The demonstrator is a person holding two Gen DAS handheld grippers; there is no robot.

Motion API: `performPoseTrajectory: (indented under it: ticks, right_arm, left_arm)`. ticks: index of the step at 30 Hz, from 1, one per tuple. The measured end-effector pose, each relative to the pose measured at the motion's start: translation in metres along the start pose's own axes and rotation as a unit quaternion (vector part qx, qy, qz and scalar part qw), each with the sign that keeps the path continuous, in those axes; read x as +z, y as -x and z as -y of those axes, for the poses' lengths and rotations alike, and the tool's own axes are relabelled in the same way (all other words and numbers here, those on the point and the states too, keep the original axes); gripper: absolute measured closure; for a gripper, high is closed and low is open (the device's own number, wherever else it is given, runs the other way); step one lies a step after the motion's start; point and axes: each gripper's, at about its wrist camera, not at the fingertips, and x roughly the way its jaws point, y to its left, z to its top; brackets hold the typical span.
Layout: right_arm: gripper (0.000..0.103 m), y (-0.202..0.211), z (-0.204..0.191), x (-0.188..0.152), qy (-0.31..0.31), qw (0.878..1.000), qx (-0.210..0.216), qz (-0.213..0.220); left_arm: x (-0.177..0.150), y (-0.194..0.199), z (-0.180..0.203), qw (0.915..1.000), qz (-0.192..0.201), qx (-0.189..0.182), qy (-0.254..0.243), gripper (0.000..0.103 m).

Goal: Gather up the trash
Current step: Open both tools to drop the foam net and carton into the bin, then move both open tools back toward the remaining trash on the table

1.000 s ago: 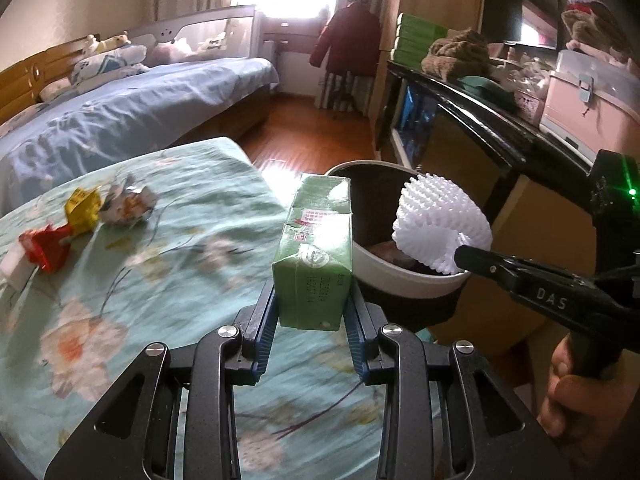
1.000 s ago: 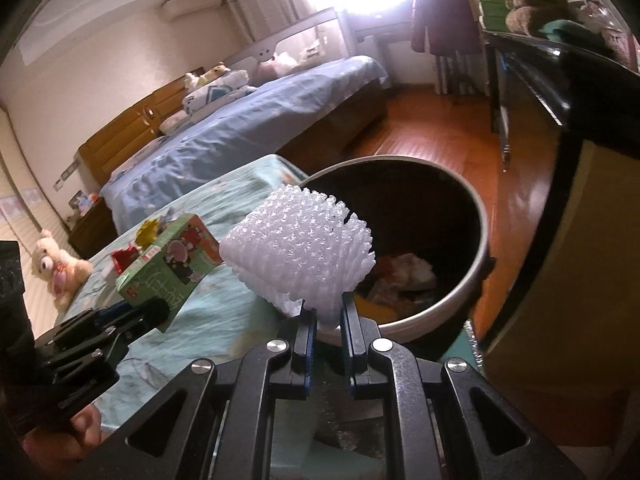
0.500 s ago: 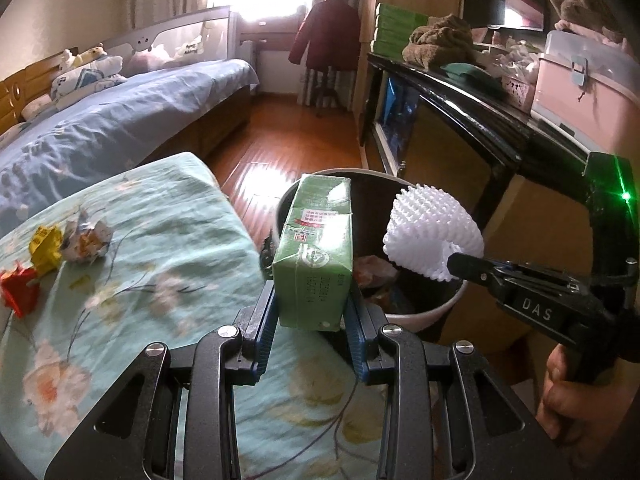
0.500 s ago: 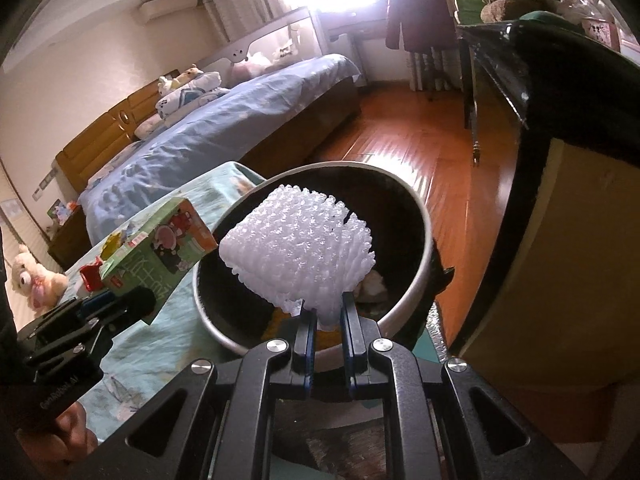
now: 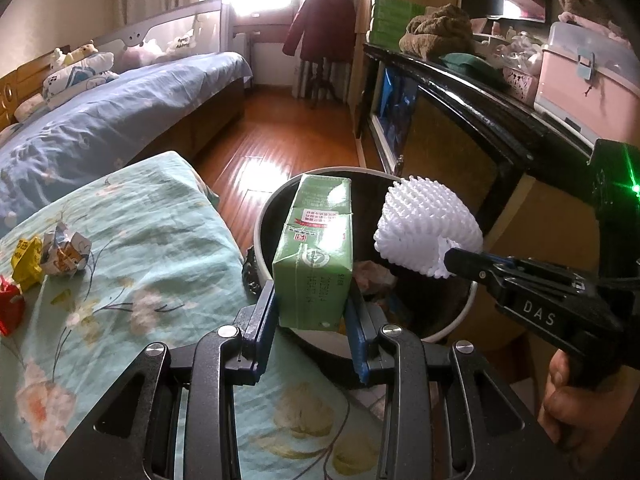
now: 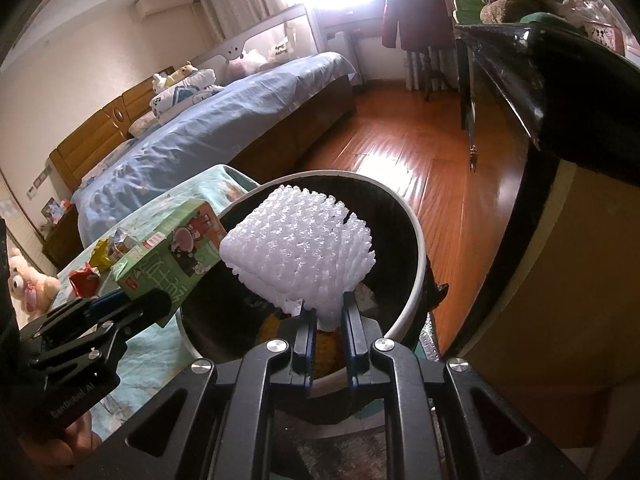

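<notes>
trash here comes to five pieces in view: one green carton (image 5: 316,264), one white foam net (image 5: 424,232), and three crumpled wrappers lying on the flowered bedspread (image 5: 152,240), one red (image 5: 9,310), one yellow (image 5: 27,258), one printed paper (image 5: 64,250). one round bin (image 5: 264,240) with a pale rim stands just beside the bedspread's edge, with some scraps already inside it.

the left gripper (image 5: 311,334) has its fingers (image 5: 262,320) partly apart and clamped on the carton's lower sides, holding it upright over the near rim of the bin. the right gripper (image 6: 326,330) has its fingers (image 6: 302,334) nearly together and opening, with the bottom of the foam net pinched between them; the net hangs over the bin's mouth, next to the carton. two hands show, one under each gripper handle.
</notes>
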Motion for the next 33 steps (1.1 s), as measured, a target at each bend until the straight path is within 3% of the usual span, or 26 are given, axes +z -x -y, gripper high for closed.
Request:
performPoseTrajectory:
  ticks: [6,10,11,14,20,28,33]
  right_arm:
    - [0.084,-0.004,0.001,0.002,-0.005,1.000,-0.004,-0.005]
    - [0.055,-0.003,0.001,0.002,-0.011,1.000,0.001,-0.003]
    - [0.052,-0.002,0.002,0.002,-0.011,1.000,0.001,0.000]
    - [0.052,0.001,0.002,0.002,-0.015,1.000,0.007,0.005]
    - [0.041,0.003,-0.008,0.000,-0.013,1.000,0.020,0.012]
    - [0.026,0.004,-0.048,-0.006,0.010,0.998,0.063,0.011]
    - [0.024,0.001,-0.076,-0.012,0.028,0.996,0.089,0.003]
  left_arm:
    - [0.002,-0.007,0.000,0.9999,-0.013,-0.009,0.002,0.072]
    - [0.002,-0.004,-0.002,0.9998,-0.012,-0.015,0.010,0.067]
    - [0.001,-0.002,-0.003,0.9998,-0.010,-0.015,0.012,0.066]
    - [-0.005,0.004,-0.009,0.9996,-0.007,-0.012,0.023,0.058]
    - [-0.029,0.021,-0.036,0.9983,-0.007,0.001,0.058,0.058]
    - [-0.063,0.045,-0.084,0.9935,-0.008,0.040,0.106,0.051]
    - [-0.082,0.060,-0.117,0.9876,-0.007,0.066,0.142,0.050]
